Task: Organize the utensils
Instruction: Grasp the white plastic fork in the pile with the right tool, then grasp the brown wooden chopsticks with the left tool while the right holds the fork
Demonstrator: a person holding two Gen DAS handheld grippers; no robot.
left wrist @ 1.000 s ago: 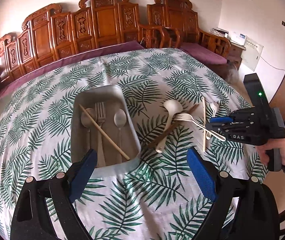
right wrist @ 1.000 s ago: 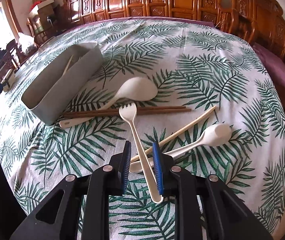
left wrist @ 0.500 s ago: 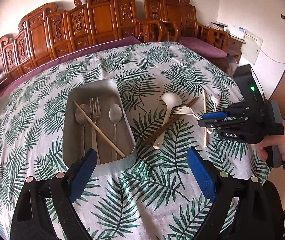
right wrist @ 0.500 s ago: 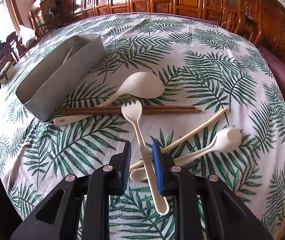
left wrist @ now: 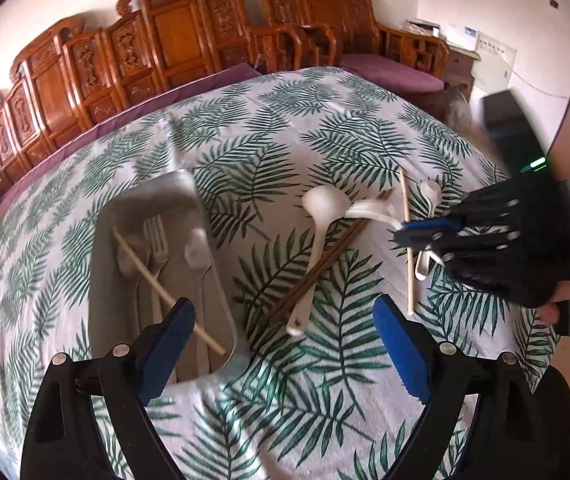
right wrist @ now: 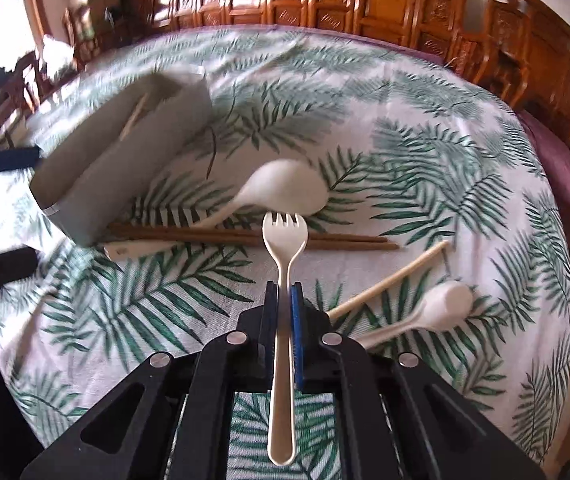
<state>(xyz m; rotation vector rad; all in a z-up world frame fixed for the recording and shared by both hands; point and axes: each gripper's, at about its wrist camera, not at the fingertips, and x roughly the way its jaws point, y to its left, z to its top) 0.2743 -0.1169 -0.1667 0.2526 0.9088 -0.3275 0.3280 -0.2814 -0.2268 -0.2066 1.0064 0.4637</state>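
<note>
- My right tool (right wrist: 285, 300) is clamped on the white fork (right wrist: 283, 248), grip on the handle, tines pointing away, mid-frame in the right view.
- Left view has the same fork (left wrist: 369, 210) sticking out of the right tool (left wrist: 405, 236) at right of frame; blurred there.
- My left tool (left wrist: 285, 344) is wide open at the bottom of the left view, holding nothing.
- Grey tray (left wrist: 221, 320) sits lower left in the left view, on the counter (left wrist: 285, 128) with its leaf-print cloth. Inside: a metal fork (left wrist: 153, 248), a metal spoon (left wrist: 197, 248), a light chopstick (left wrist: 165, 292) lying diagonally across them.
- Loose on the cloth, centre of the right view: big white spoon (right wrist: 281, 192), brown chopsticks (right wrist: 205, 234) crossing over its handle, light chopstick (right wrist: 389, 280), small white spoon (right wrist: 437, 304) lower right.
- Tray (right wrist: 125, 184) is upper left in the right view, just beside the brown chopsticks' end.
</note>
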